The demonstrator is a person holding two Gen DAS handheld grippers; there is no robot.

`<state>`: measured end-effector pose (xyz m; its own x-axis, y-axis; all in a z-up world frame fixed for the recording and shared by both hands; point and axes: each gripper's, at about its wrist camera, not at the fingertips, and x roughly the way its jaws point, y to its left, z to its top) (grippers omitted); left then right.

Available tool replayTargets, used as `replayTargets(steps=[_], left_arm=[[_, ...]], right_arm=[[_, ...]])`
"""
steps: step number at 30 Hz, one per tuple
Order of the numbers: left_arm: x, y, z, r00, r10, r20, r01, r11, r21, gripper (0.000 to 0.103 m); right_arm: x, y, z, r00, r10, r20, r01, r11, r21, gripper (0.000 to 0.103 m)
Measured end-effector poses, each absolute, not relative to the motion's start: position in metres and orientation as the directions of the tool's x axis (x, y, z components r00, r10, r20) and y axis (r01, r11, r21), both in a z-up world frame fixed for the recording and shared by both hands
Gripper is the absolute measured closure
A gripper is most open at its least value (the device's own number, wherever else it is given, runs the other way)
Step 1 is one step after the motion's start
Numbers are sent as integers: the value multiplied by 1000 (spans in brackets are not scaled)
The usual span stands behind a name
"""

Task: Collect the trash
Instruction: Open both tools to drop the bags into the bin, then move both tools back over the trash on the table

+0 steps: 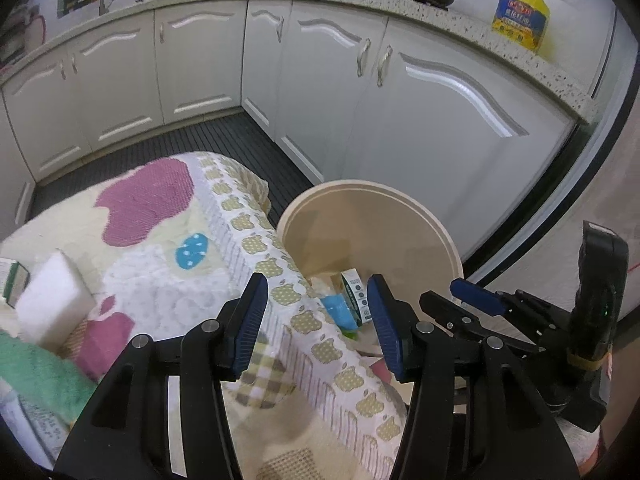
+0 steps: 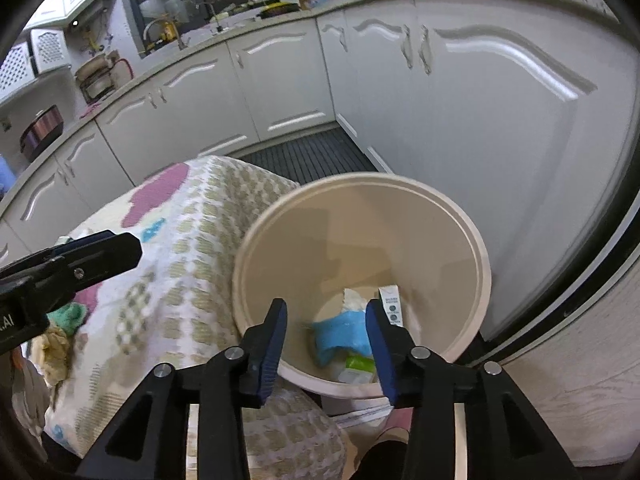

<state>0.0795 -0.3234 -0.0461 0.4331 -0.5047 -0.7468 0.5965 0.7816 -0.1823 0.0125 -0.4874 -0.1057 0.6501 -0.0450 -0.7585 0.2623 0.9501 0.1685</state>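
Observation:
A cream round trash bin (image 2: 472, 240) stands on the floor beside a cloth-covered table (image 2: 192, 240). Inside it lie a blue wrapper (image 2: 340, 334), a small white carton (image 2: 390, 308), crumpled white paper (image 2: 354, 298) and a green-white packet (image 2: 358, 366). My right gripper (image 2: 326, 334) is open and empty above the bin's near rim. My left gripper (image 1: 316, 312) is open and empty over the table's edge, next to the bin (image 1: 420, 220). On the table at the left lie a white foam block (image 1: 52, 300), a green cloth (image 1: 36, 376) and a carton (image 1: 12, 284).
White kitchen cabinets (image 1: 320, 80) wrap around behind, with a dark ribbed floor mat (image 1: 224, 140). A yellow oil jug (image 1: 520, 16) and pots stand on the counter. The right gripper's body (image 1: 560, 320) shows beside the left one.

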Motion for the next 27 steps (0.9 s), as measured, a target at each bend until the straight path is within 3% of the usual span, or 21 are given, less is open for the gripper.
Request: replayTargets(steps=[18, 27], left_arm=[[61, -230, -4, 543, -488, -683, 526, 832, -175, 53], [63, -163, 9, 553, -486, -676, 466, 853, -232, 52]], right_arm=[[14, -411, -49, 727, 24, -686, 106, 984, 146, 60], [19, -362, -37, 731, 112, -674, -9, 988, 154, 51]])
